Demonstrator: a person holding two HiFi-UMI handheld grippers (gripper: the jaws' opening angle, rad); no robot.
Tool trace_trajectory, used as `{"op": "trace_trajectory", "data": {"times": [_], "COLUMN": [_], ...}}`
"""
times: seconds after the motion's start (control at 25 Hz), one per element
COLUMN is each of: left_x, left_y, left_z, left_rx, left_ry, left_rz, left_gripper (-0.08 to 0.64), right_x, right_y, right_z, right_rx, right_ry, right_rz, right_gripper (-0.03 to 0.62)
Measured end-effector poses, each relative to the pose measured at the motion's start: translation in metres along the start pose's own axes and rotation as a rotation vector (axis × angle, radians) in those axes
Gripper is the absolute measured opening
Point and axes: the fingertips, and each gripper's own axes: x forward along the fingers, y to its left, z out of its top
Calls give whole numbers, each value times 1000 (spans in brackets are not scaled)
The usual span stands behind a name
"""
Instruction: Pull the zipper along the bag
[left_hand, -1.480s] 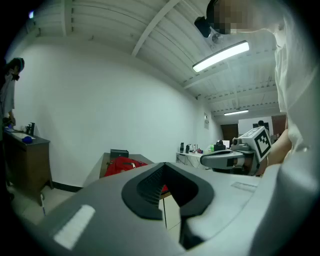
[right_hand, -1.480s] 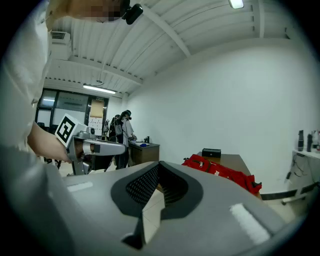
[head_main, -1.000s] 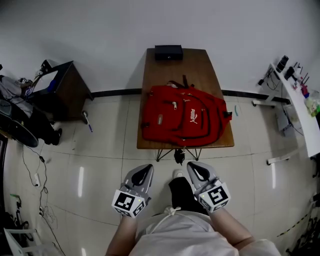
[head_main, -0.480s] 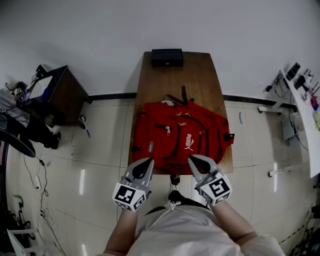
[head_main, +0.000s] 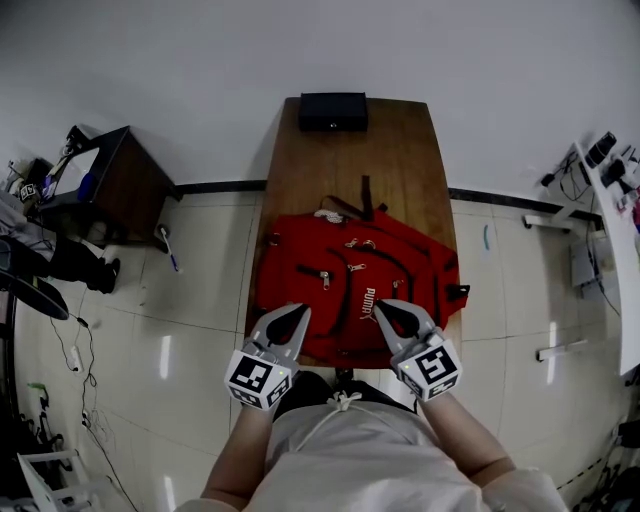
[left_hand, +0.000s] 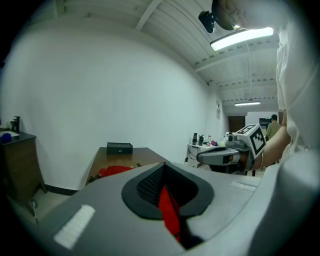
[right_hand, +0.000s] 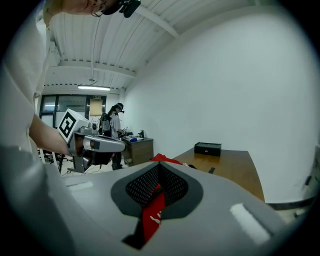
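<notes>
Wooden table (head_main: 400, 150), backpack (head_main: 340, 270) edge behind left hand-held gripper (head_main: 297, 313)

I see the bag (head_main: 355, 285) on the table's (head_main: 400, 160) near half, a box (head_main: 333, 110) at its far end (by the wall (head_main: 320, 50)), my left gripper (head_main: 298, 313) and right gripper (head_main: 383, 307) over the bag's near edge.

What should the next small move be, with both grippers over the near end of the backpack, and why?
Probably reach the right gripper forward and down toward a zipper pull, opening its jaws on the way. It and the left gripper hang shut and empty above the near end of the red backpack, which lies flat on the table. No pull is grasped yet.
</notes>
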Motion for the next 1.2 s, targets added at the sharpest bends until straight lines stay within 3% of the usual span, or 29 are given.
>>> {"op": "trace_trajectory", "data": {"times": [0.28, 0.52, 0.64, 0.76, 1.2], "left_x": [35, 64, 83, 101, 126], "left_y": [10, 20, 22, 23, 23], "left_z": [-10, -32, -34, -34, -51], "left_rx": [2, 37, 54, 75, 61], "left_ry": [56, 196, 228, 255, 343], "left_rz": [-49, -66, -96, -117, -159], "left_gripper": [6, 6, 6, 6, 6], "right_x": [21, 57, 75, 87, 109], "right_y": [-23, -29, -33, -38, -42], "right_z": [-13, -31, -41, -54, -71], "right_rx": [-70, -200, -263, -315, -415], "right_ry": [58, 172, 230, 279, 356], "right_rz": [12, 77, 124, 159, 287], "right_gripper": [6, 9, 92, 118, 131]}}
